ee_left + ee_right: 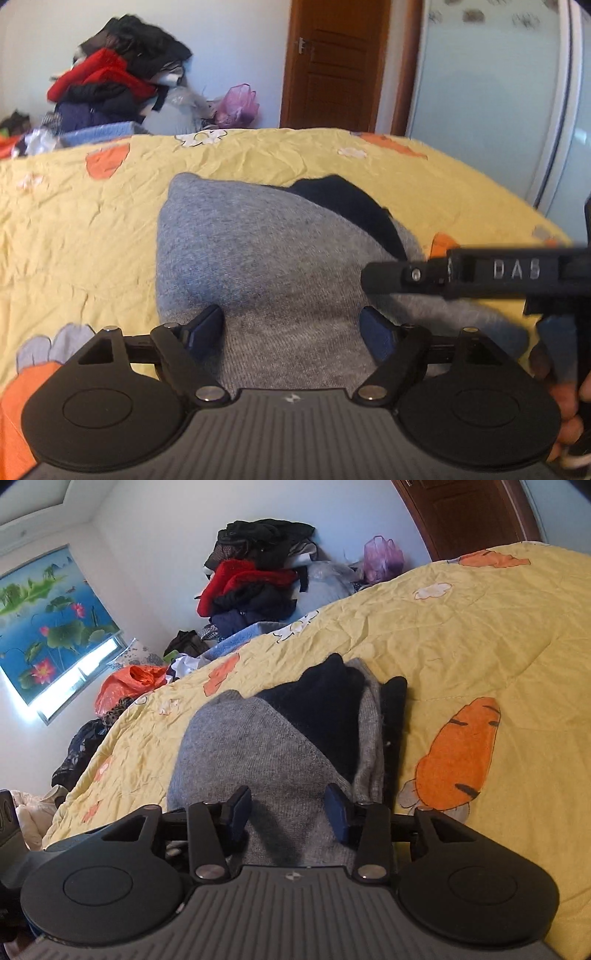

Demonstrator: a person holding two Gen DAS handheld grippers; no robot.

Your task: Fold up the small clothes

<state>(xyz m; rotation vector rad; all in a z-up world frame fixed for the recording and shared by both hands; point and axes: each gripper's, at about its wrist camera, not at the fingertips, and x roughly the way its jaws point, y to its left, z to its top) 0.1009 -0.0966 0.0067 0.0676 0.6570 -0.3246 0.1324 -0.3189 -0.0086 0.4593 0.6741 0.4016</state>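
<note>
Grey knit (258, 746) on the bed (480, 646) looks mostly folded, dark part exposed; both grippers' fingers apart over it, left (291, 328), right (288, 812), gripping nothing.

Two black claws with blue pads

The left claw (291, 325) is black, with two round flat discs, shiny silver screws, a grey ribbed plate with a small white mark, and dark blue pads (376, 332) on its fingers. The right claw (286, 810) looks the same. From the side its black bar shows the raised letters "DAS". Bare fingers (565, 424) show by the edge.
</note>
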